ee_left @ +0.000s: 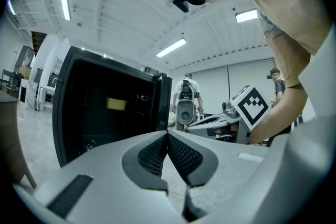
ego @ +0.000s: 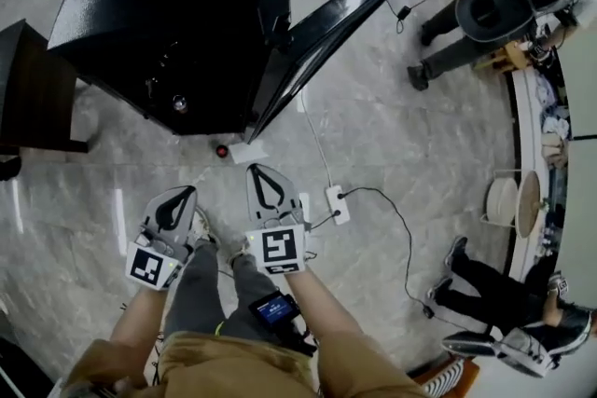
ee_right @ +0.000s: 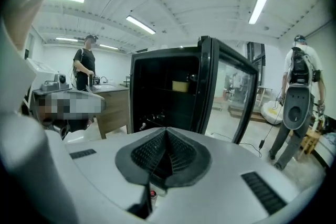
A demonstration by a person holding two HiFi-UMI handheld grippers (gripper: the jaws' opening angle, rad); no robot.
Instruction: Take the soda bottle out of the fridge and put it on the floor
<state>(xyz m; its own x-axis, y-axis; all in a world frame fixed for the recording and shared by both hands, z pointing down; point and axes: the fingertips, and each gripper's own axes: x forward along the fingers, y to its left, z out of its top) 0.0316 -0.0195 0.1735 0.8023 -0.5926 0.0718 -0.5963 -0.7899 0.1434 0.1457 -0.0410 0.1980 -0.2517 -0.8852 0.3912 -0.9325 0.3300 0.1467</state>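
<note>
The black fridge (ego: 177, 23) stands with its door (ego: 331, 28) swung open to the right. From above, the soda bottle (ego: 222, 150) shows as a small red cap on the floor just in front of the fridge. In the right gripper view its red cap (ee_right: 153, 194) peeks out beneath the jaws. My right gripper (ego: 254, 170) is shut and empty, a short way to the right of the bottle and apart from it. My left gripper (ego: 190, 192) is also shut and empty, nearer to me. Both gripper views face the dark fridge interior (ee_right: 168, 94) (ee_left: 105, 113).
A white slip (ego: 241, 152) lies beside the bottle. A white power strip (ego: 337, 203) with cables sits on the floor to the right. A dark cabinet (ego: 28, 89) stands at the left. People stand at the right (ego: 485, 9) (ego: 494, 298).
</note>
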